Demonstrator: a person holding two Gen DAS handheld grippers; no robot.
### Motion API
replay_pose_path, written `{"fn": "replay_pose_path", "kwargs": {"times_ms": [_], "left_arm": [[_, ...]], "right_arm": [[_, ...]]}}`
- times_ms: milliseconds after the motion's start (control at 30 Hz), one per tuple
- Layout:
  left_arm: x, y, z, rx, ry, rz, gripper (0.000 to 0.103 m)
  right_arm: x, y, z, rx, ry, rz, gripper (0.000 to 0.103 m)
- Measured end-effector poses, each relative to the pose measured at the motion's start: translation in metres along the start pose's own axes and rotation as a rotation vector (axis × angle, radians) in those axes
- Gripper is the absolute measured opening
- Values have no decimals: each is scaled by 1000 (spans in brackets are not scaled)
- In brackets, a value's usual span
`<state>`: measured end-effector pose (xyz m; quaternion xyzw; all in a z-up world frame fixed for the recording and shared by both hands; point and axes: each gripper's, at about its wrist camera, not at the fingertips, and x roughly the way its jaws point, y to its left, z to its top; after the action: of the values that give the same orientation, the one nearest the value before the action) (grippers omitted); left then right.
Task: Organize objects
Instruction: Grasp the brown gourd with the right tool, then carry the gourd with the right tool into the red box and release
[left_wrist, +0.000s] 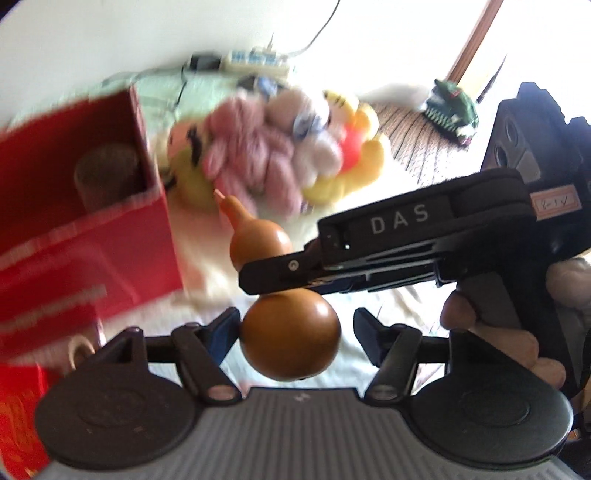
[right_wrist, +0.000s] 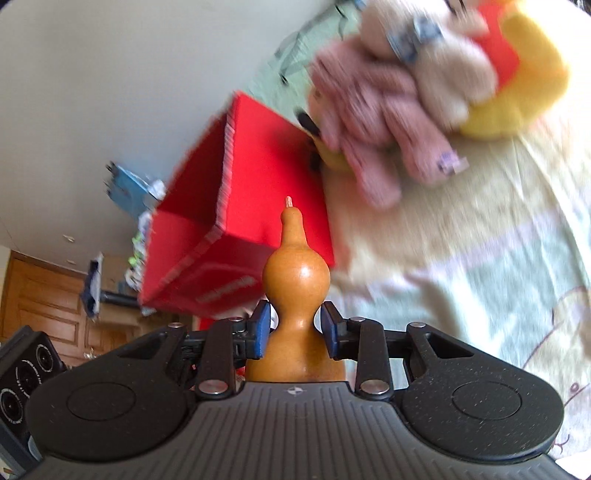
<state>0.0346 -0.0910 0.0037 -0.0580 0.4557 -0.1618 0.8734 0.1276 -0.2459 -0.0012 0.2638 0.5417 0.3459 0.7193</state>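
Gripping the brown gourd (right_wrist: 297, 291) at its narrow waist, the right gripper (right_wrist: 296, 330) has its 2 blue-padded fingers (right_wrist: 261, 328) closed against the neck from either side, the small upper bulb and stem tip rising ahead of them. In the left wrist view the same gourd (left_wrist: 290, 334) hangs in the air with the right gripper (left_wrist: 275, 275) reaching in from the right across its waist, a hand (left_wrist: 491, 332) wrapped round the handle. The left gripper (left_wrist: 295, 338) sits around the gourd's large lower bulb with its fingers (left_wrist: 223, 330) spread wide; the left one is just beside the bulb, perhaps touching, the right one clearly apart, so it holds nothing. Behind the gourd stands an open red box (right_wrist: 236, 229), with a brownish cylinder (left_wrist: 107, 173) inside it in the left view. Just beside the box lies a heap of plush toys (left_wrist: 273, 151) in pink, beige, yellow and red, blurred, on a pale patterned bed cover (right_wrist: 461, 280). Farther back are a white power strip (left_wrist: 255, 61) and a green toy (left_wrist: 452, 109).
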Motion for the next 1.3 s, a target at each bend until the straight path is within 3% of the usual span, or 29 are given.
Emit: {"fn": "replay_pose_path", "kwargs": {"times_ms": [267, 533, 800, 1100, 1300], "left_arm": [[-48, 7, 38, 100, -158, 37, 65], [-79, 66, 63, 108, -230, 104, 64], [-57, 137, 74, 76, -136, 138, 64], [-3, 194, 71, 9, 50, 73, 65], [11, 211, 63, -4, 115, 38, 66]], "right_arm": [[-13, 59, 25, -134, -116, 57, 32], [33, 126, 55, -223, -114, 58, 32], [108, 157, 80, -263, -17, -45, 32], [178, 153, 86, -277, 141, -215, 32], [204, 137, 85, -256, 216, -321, 30]]}}
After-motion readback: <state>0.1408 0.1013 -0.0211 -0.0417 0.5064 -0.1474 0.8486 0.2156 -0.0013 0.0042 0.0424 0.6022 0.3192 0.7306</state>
